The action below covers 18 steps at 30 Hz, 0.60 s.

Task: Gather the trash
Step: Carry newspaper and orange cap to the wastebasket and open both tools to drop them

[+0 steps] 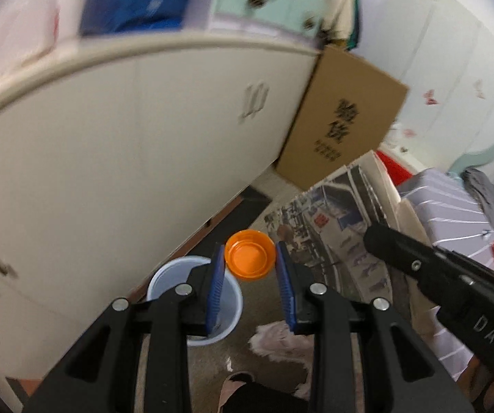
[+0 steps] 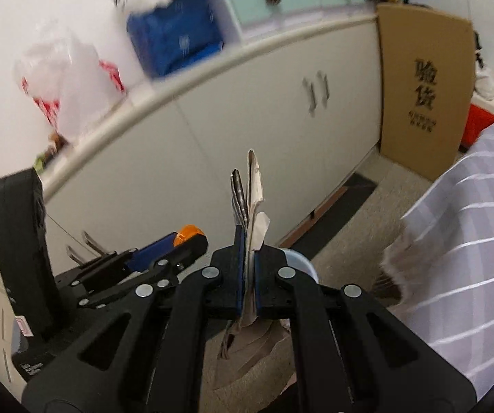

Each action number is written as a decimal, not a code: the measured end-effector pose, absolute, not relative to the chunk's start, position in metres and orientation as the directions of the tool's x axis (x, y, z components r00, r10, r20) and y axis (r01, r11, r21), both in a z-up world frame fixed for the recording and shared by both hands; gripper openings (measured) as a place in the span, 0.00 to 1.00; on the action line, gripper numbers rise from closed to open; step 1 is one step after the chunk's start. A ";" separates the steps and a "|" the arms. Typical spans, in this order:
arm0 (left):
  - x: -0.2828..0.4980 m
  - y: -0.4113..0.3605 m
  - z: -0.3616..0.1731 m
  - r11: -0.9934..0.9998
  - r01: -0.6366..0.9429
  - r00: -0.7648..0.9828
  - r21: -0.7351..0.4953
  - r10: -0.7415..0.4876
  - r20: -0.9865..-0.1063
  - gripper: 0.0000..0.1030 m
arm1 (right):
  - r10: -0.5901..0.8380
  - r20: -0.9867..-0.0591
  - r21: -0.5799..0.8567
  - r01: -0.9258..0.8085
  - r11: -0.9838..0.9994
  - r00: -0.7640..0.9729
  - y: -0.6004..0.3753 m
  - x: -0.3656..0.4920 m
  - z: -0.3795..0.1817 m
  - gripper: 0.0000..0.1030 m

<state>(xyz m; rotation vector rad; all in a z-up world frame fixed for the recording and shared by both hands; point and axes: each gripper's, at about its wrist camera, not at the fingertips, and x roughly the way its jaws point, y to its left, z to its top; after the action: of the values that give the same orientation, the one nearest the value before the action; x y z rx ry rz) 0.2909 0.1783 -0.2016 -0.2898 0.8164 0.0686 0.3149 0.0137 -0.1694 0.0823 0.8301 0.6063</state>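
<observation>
The left gripper [image 1: 249,258] is holding an orange bottle cap [image 1: 249,255] at its tips: smooth moulded plastic, round, its hollow side facing the camera. The jaws are standing partly open, their blue ribbed pads pressing on the cap's rim from both sides. Just below and left of the cap, a pale blue plastic cup [image 1: 195,297] is sitting on the floor, thin-walled and round-mouthed, partly behind the left jaw.

The right gripper [image 2: 247,241] is clamping a flat scrap of torn paper or card [image 2: 252,192]. The jaws are closed nearly flush on it. The scrap is sticking up past the tips, grey-brown with ragged edges and a dark, shiny strip along its left side; more of it is hanging crumpled beneath the jaws.

The floor [image 2: 350,227] is looking speckled and matte. Behind, smooth cream cabinet doors [image 1: 143,137] with metal bar handles are running under a rounded bench edge. A plain brown corrugated carton [image 2: 422,86] with black printed characters is leaning beside the cabinet. A lilac cloth with thin white stripes [image 2: 470,241] is filling the right side.
</observation>
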 end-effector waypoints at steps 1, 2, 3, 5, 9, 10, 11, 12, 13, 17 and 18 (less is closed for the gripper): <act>0.296 0.187 -0.215 0.953 -0.188 0.666 -0.236 -0.053 -0.744 0.28 | 0.526 -0.687 0.293 -0.472 0.831 0.501 0.023 0.319 -0.182 0.05; 0.298 0.194 -0.226 0.950 -0.203 0.649 -0.237 -0.051 -0.759 0.28 | 0.518 -0.700 0.287 -0.472 0.834 0.492 0.029 0.321 -0.192 0.05; 0.301 0.200 -0.234 0.948 -0.213 0.639 -0.237 -0.048 -0.768 0.28 | 0.512 -0.711 0.283 -0.471 0.836 0.481 0.034 0.324 -0.202 0.05; 0.307 0.216 -0.254 0.939 -0.237 0.613 -0.251 -0.056 -0.788 0.28 | 0.498 -0.732 0.275 -0.468 0.840 0.464 0.046 0.332 -0.223 0.05; 0.313 0.241 -0.275 0.921 -0.289 0.590 -0.261 -0.044 -0.806 0.28 | 0.489 -0.748 0.266 -0.472 0.840 0.449 0.067 0.347 -0.245 0.05; 0.314 0.247 -0.278 0.917 -0.299 0.587 -0.265 -0.043 -0.809 0.28 | 0.494 -0.747 0.271 -0.474 0.838 0.445 0.074 0.352 -0.250 0.05; 0.315 0.253 -0.281 0.912 -0.311 0.584 -0.266 -0.037 -0.811 0.28 | 0.503 -0.743 0.279 -0.478 0.833 0.442 0.079 0.357 -0.253 0.06; 0.315 0.257 -0.283 0.910 -0.319 0.582 -0.264 -0.032 -0.813 0.28 | 0.508 -0.740 0.284 -0.479 0.830 0.441 0.084 0.361 -0.256 0.08; 0.317 0.263 -0.286 0.908 -0.329 0.576 -0.259 -0.025 -0.817 0.28 | 0.509 -0.739 0.286 -0.478 0.830 0.442 0.089 0.366 -0.260 0.10; 0.321 0.273 -0.296 0.906 -0.342 0.559 -0.248 -0.016 -0.829 0.28 | 0.493 -0.747 0.275 -0.468 0.840 0.446 0.098 0.375 -0.274 0.35; 0.322 0.274 -0.299 0.907 -0.342 0.556 -0.247 -0.016 -0.831 0.28 | 0.492 -0.747 0.276 -0.465 0.841 0.447 0.097 0.375 -0.276 0.51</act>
<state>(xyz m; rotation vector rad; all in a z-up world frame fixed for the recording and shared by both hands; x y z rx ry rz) 0.3219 0.2741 -0.2987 -0.4075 0.9689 0.1987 0.3747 0.0972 -0.2755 0.0323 0.9351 0.5923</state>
